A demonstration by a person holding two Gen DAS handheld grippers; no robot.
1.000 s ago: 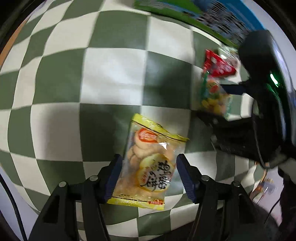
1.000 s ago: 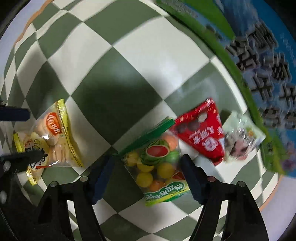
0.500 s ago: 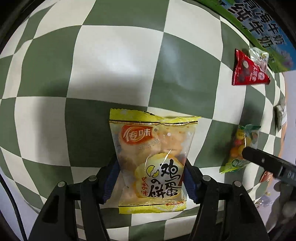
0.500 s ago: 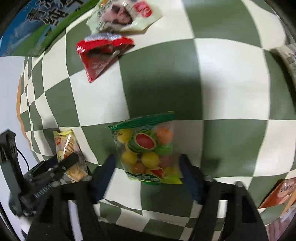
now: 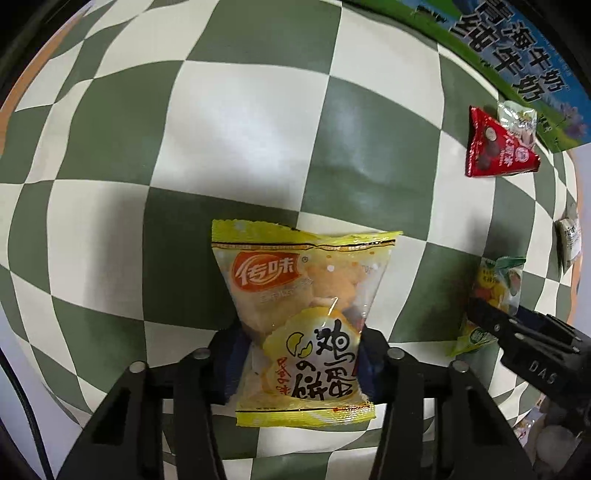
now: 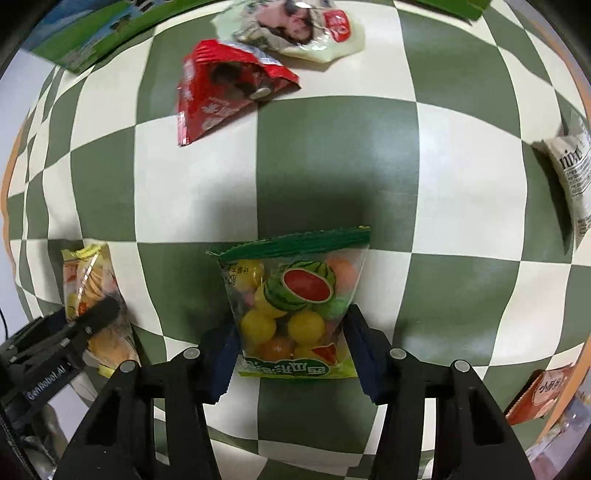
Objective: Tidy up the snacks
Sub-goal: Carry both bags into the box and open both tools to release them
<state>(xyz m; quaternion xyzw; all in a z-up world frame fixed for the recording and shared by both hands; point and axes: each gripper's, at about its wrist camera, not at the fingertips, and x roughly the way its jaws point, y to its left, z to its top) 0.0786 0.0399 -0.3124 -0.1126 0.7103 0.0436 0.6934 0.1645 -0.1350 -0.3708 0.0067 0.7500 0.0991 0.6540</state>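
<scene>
My left gripper (image 5: 300, 349) is shut on a yellow egg-biscuit packet (image 5: 301, 306) and holds it above the green-and-white checkered cloth (image 5: 240, 122). My right gripper (image 6: 291, 338) is shut on a clear fruit-candy bag (image 6: 293, 299) with a green top seal and a watermelon picture. Each gripper shows in the other's view: the right one at the right edge (image 5: 517, 328) with the candy bag (image 5: 495, 288), the left one at the lower left (image 6: 70, 332) with the biscuit packet (image 6: 92, 288).
A red triangular packet (image 6: 221, 88) and a pale packet (image 6: 295, 26) lie far ahead beside a blue-green milk carton box (image 5: 517, 66). A white newsprint-style packet (image 6: 572, 173) lies at the right. An orange-red packet (image 6: 543, 391) sits at the lower right edge.
Both grippers have closed on their packets and lifted them off the cloth. The right view has swung, so the red and pale packets now lie ahead at the top.
</scene>
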